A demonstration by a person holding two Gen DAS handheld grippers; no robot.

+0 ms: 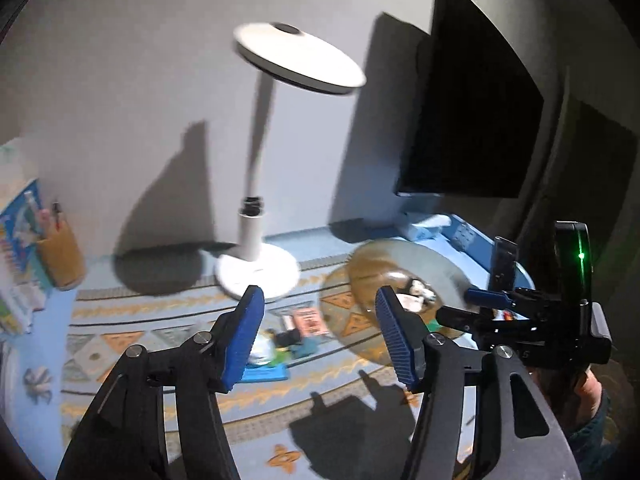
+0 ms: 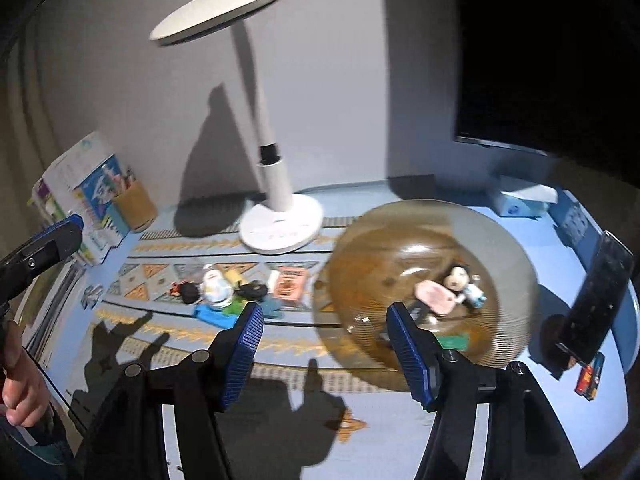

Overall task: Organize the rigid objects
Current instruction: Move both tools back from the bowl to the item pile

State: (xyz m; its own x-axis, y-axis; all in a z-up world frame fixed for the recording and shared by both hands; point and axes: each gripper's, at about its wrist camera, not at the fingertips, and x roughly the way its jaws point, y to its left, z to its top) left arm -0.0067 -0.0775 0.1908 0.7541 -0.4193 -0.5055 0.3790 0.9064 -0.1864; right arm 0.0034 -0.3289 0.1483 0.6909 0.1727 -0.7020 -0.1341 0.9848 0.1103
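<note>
Both grippers (image 1: 320,336) (image 2: 324,344) hover empty, jaws apart, left of the bowl (image 2: 508,240); small stiff toys (image 2: 216,288) look light, best pinched mid-body.

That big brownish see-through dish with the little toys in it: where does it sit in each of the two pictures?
Left wrist view: the glass dish lies right of centre, just behind the right-hand blue finger, partly hidden by the other gripper.
Right wrist view: the dish fills the centre-right, behind the right-hand finger.
Shared landmark: the white desk lamp stands just left of the dish in both.
</note>
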